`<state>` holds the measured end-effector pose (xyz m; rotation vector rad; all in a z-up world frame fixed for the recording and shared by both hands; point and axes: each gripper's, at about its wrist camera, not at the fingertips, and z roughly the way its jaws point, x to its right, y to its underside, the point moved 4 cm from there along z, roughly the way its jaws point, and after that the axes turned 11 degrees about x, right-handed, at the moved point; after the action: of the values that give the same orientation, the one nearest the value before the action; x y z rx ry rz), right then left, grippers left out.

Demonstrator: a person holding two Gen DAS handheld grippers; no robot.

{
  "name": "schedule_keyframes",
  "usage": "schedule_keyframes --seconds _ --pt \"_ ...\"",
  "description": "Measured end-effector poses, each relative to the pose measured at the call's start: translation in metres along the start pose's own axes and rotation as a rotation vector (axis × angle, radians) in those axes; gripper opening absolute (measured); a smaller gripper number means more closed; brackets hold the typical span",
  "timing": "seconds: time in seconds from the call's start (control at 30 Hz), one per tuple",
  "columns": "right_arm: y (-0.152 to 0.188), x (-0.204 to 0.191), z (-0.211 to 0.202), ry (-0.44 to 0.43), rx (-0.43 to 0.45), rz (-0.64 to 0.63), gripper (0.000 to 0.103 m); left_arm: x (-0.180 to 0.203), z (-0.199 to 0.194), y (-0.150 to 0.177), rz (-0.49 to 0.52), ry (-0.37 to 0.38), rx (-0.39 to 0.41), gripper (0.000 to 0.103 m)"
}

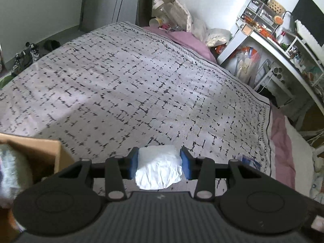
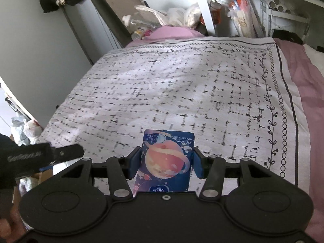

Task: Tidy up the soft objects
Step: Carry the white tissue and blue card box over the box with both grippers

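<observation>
Spread across most of both views is a bed covered by a white quilt with a broken black grid print [image 1: 129, 85], bordered along one edge by a black chain-and-vine pattern, with a mauve sheet [image 2: 303, 77] showing beyond that border. At the far end of the bed lie a mauve pillow [image 1: 186, 38] and a heap of clear plastic bags and bottles [image 1: 172, 14], and beside it stands a white desk [image 1: 269, 40] crowded with small boxes and containers; pairs of shoes [image 1: 26, 56] sit on the floor at the far left. Above the near part of the quilt, the left tool [image 1: 160, 163] is clenched on a crumpled white soft wad [image 1: 159, 166], its blue pads [image 1: 185, 162] pressing both sides of it. Just to its left is the corner of a brown cardboard box [image 1: 40, 154], with something pale and blurred inside that cannot be made out. The right tool [image 2: 167, 162] is clenched on a dark blue tissue pack printed with an orange planet [image 2: 168, 160], held upright between its blue pads [image 2: 197, 164] over the quilt's near edge. At the left edge of the right wrist view, part of the other black tool body appears, blurred.
</observation>
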<state>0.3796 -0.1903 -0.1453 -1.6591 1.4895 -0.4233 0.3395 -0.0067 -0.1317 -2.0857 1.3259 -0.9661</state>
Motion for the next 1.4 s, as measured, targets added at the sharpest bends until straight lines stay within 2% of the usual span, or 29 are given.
schedule_keyframes --seconds 0.33,0.7,1.07,1.4 --pt "0.000 -0.036 -0.027 -0.035 0.050 -0.025 0.051 -0.033 -0.059 -0.009 -0.020 0.004 0.022 0.043" --pt "0.003 -0.080 -0.057 -0.071 0.087 -0.108 0.051 -0.074 -0.112 -0.010 -0.053 -0.019 0.054 0.043" --pt "0.008 -0.129 -0.077 -0.122 0.104 -0.196 0.051 -0.120 -0.146 0.004 -0.095 -0.062 0.058 0.043" --pt "0.021 -0.164 -0.086 -0.194 0.063 -0.182 0.051 -0.154 -0.160 0.020 -0.133 -0.080 0.028 0.043"
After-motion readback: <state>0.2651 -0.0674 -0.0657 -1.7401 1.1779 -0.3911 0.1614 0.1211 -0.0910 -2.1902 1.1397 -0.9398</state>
